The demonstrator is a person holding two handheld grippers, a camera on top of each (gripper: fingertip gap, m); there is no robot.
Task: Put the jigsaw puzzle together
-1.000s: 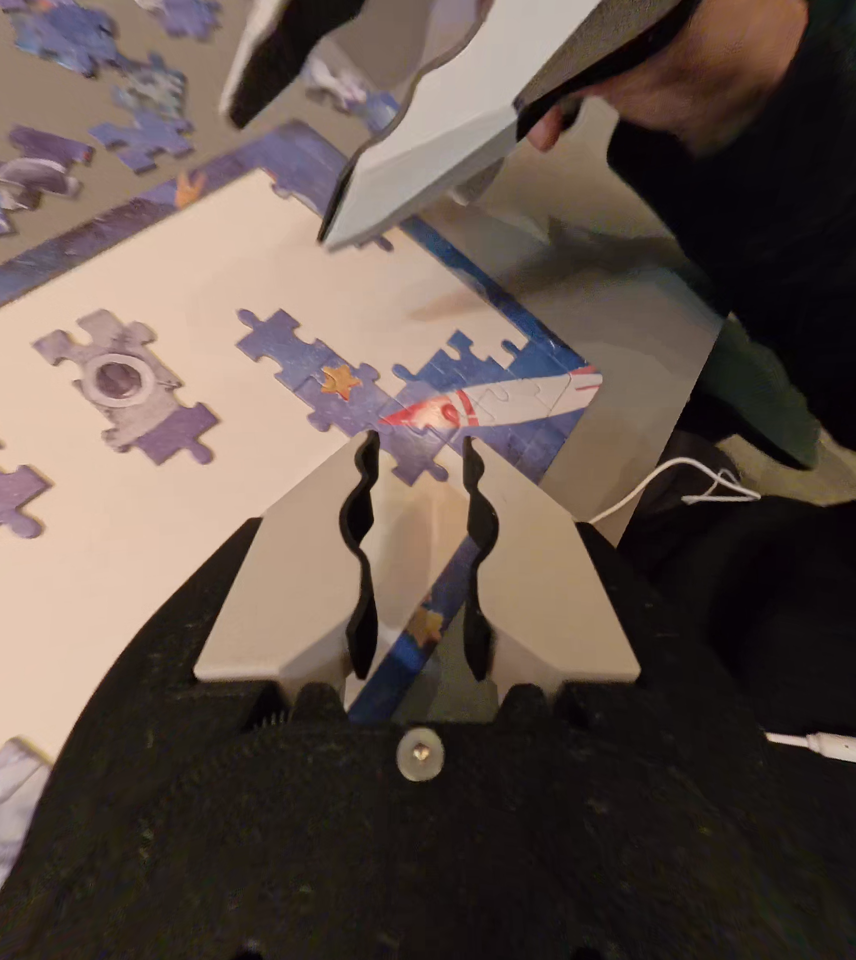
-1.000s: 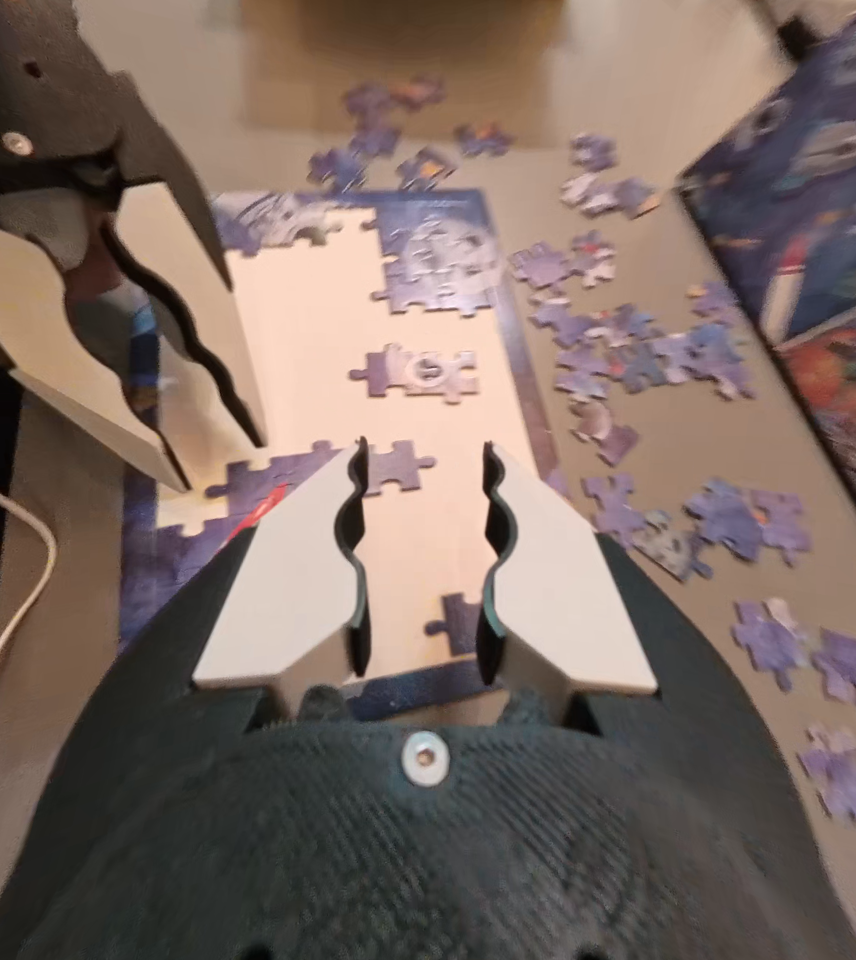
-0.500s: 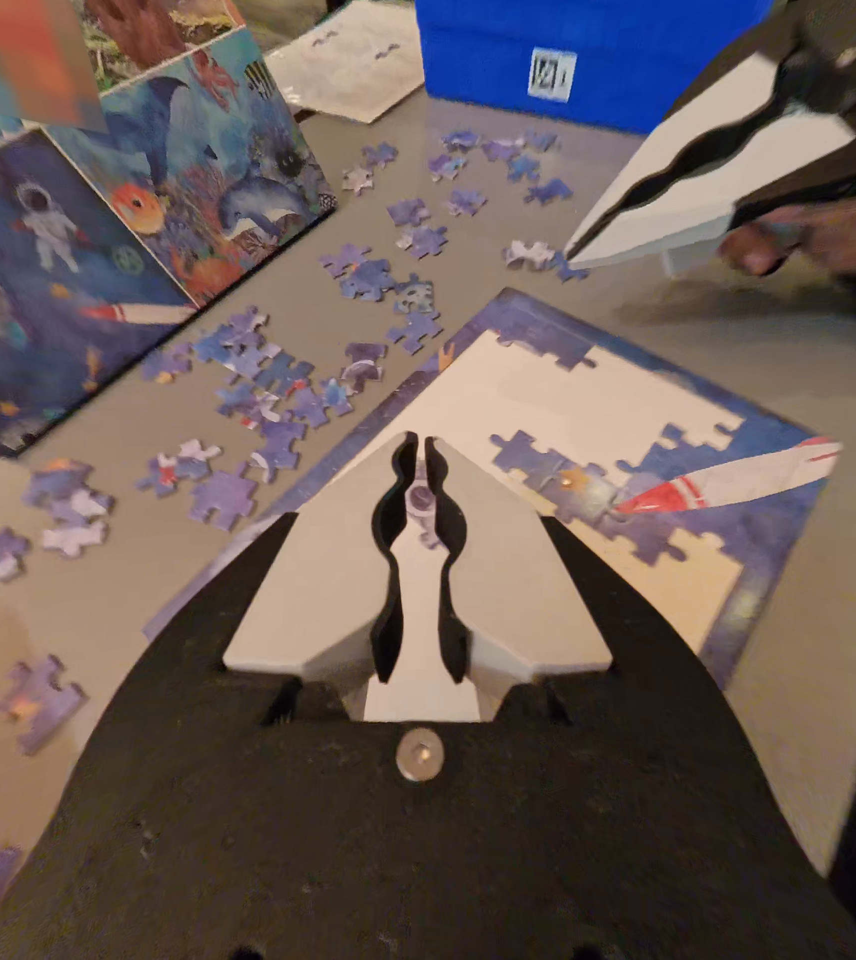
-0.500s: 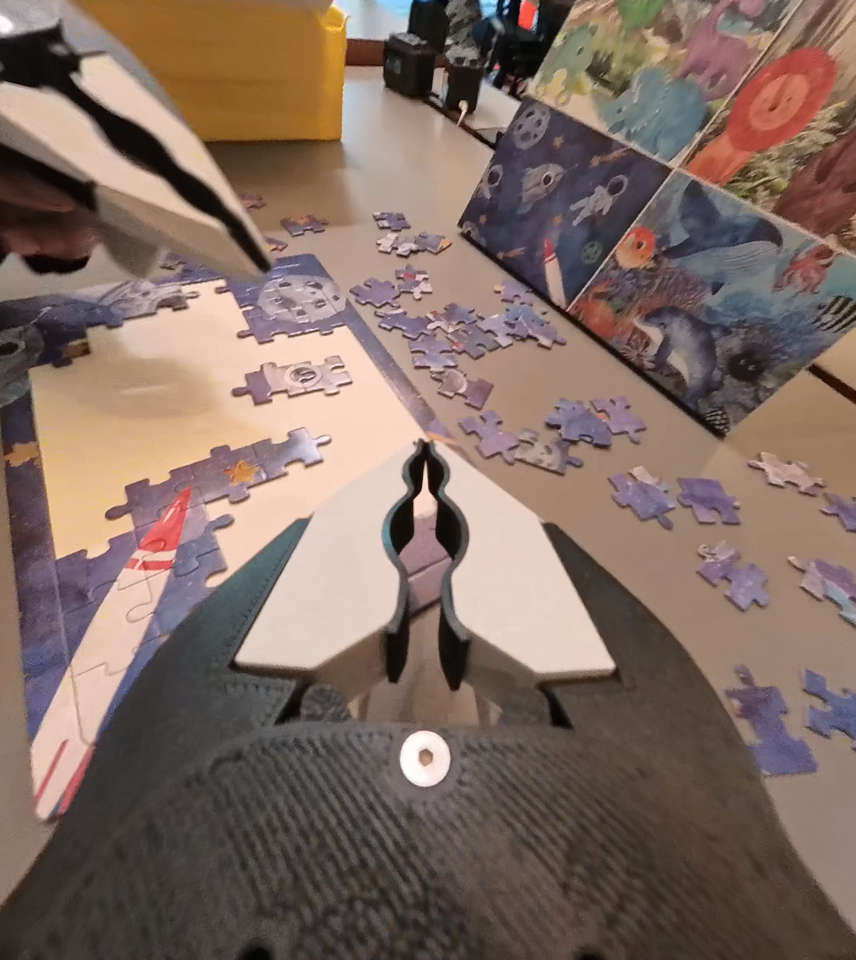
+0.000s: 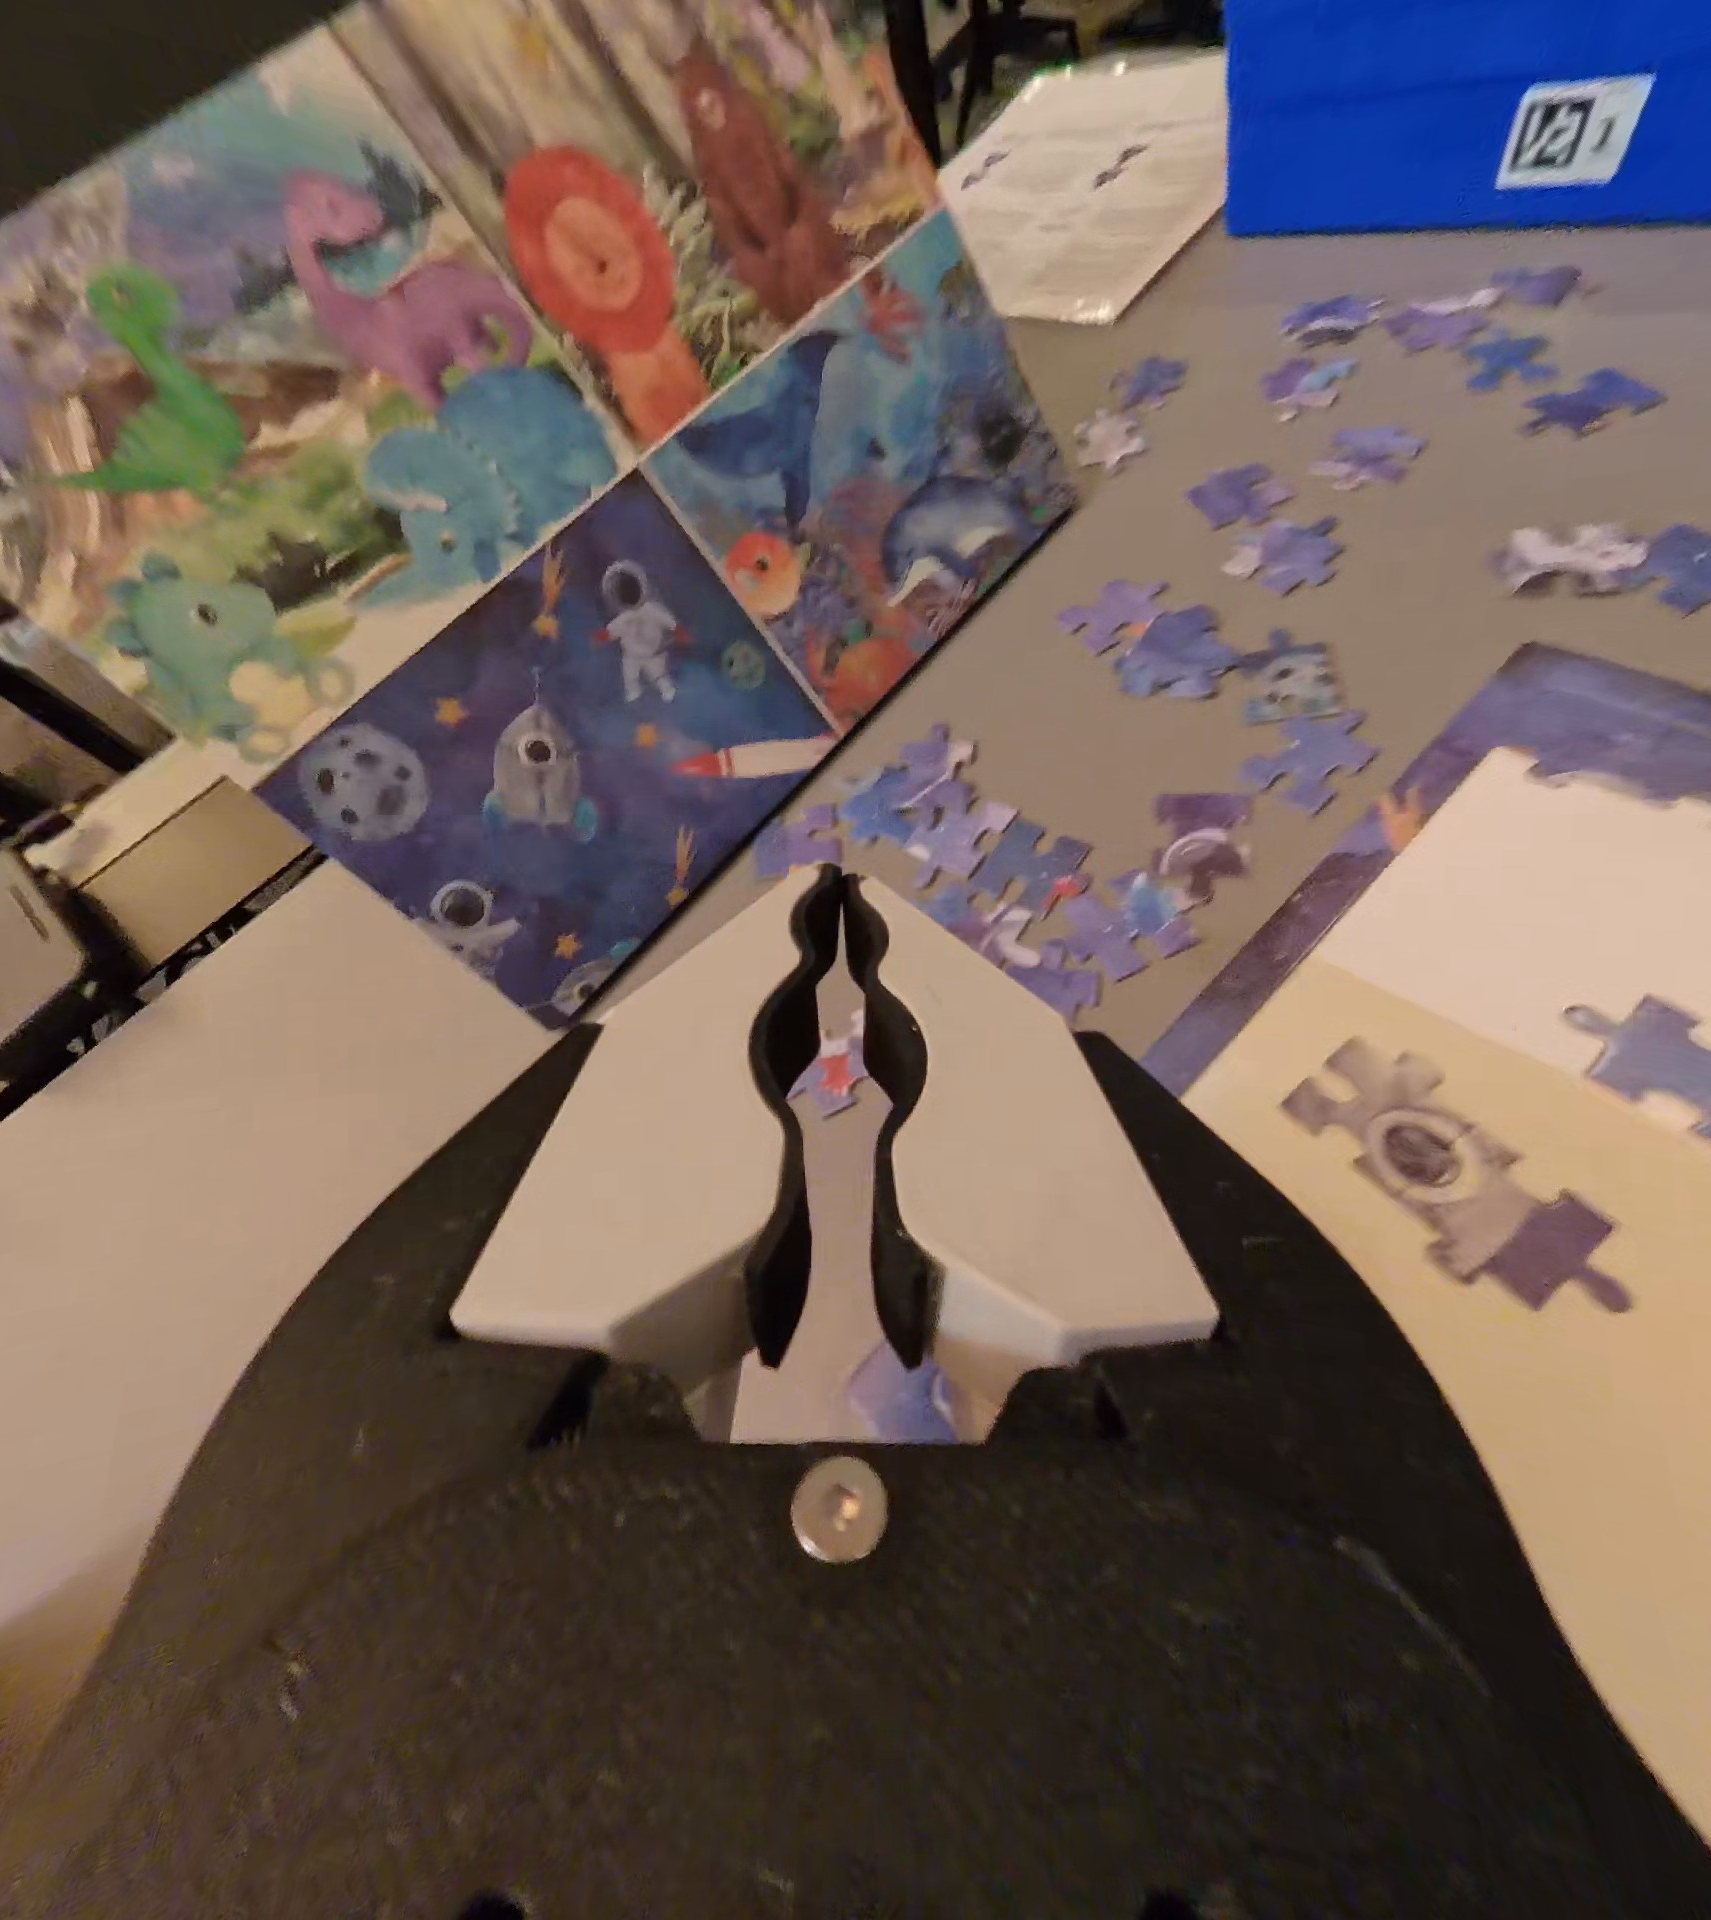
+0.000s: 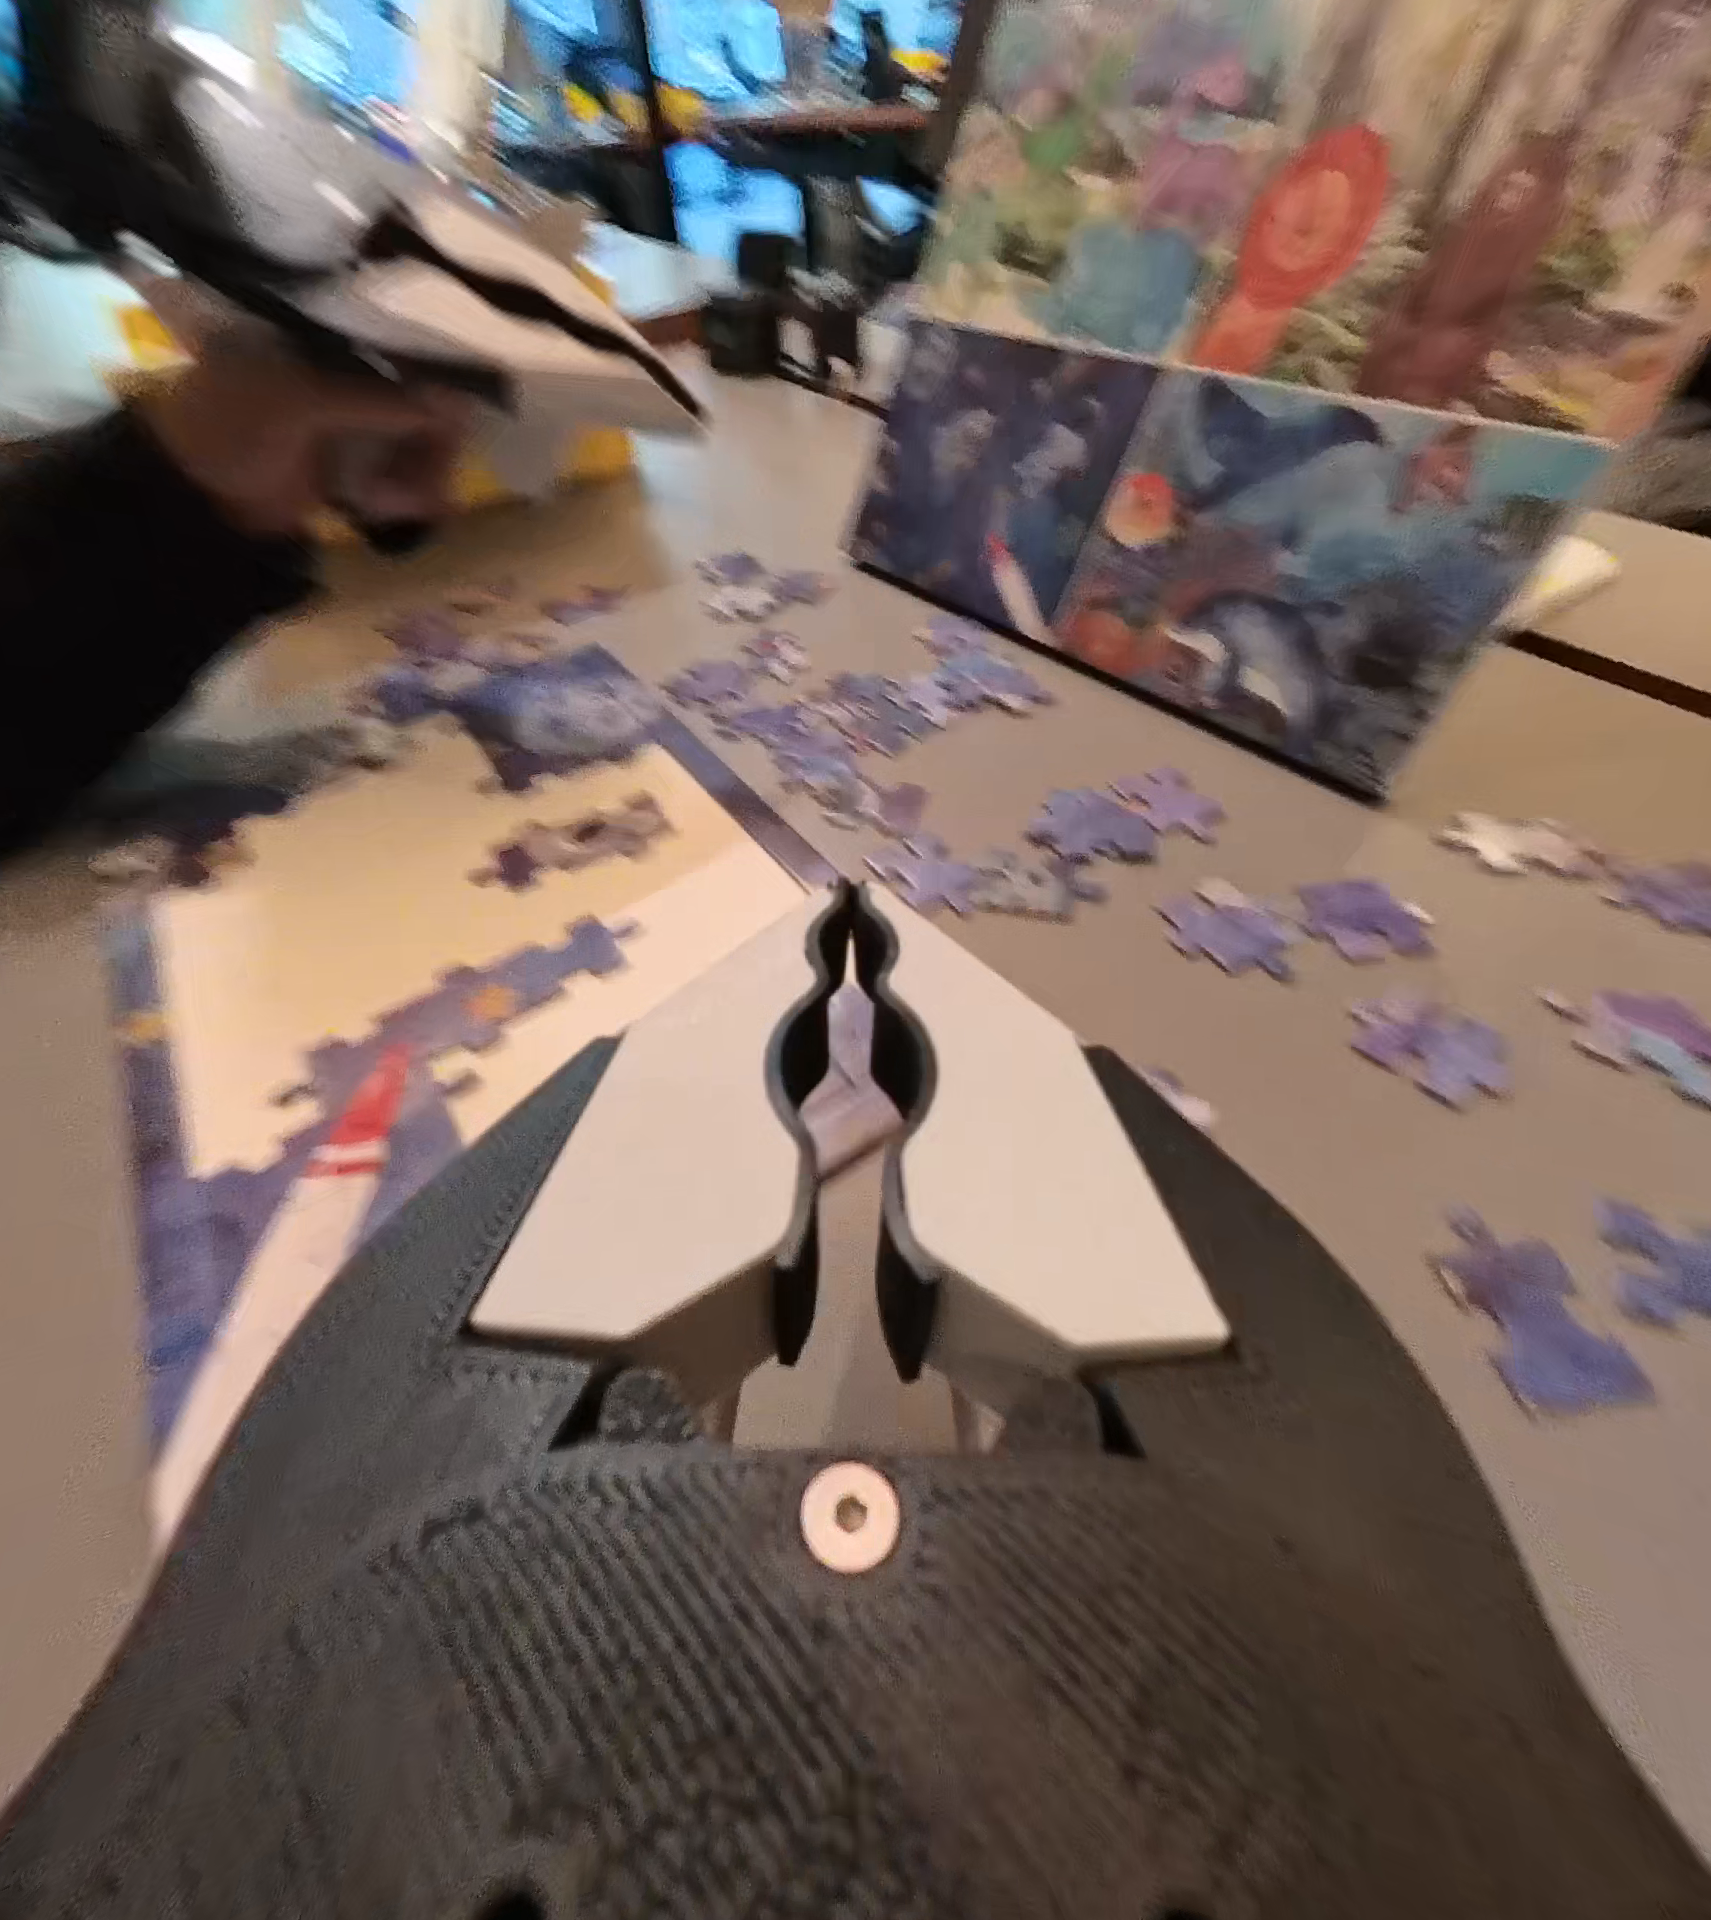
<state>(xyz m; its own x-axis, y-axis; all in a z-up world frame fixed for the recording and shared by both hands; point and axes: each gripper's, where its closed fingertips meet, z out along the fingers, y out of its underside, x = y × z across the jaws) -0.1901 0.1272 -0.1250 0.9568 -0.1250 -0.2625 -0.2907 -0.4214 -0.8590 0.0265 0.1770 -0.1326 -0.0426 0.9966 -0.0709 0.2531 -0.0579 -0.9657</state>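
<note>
Above the grey desk [image 5: 1090, 499], both claws are raised with their jaws closed tip to tip and nothing gripped: the left claw [image 5: 840, 883] hangs over the loose puzzle pieces [image 5: 996, 873] near the picture box [image 5: 539, 727], and the right claw [image 6: 853, 899] hangs over the blue edge of the puzzle board [image 6: 726, 790]. The half-filled board lies flat with clusters already fitted, while scattered pieces crowd the desk between board and box, and a blue bin [image 5: 1453, 125] stands behind.

A grey table [image 5: 1131, 520] carries loose puzzle pieces [image 5: 996, 862] at its middle. A puzzle tray [image 5: 1599, 935] lies at three o'clock, a blue bin [image 5: 1402, 156] at one.
</note>
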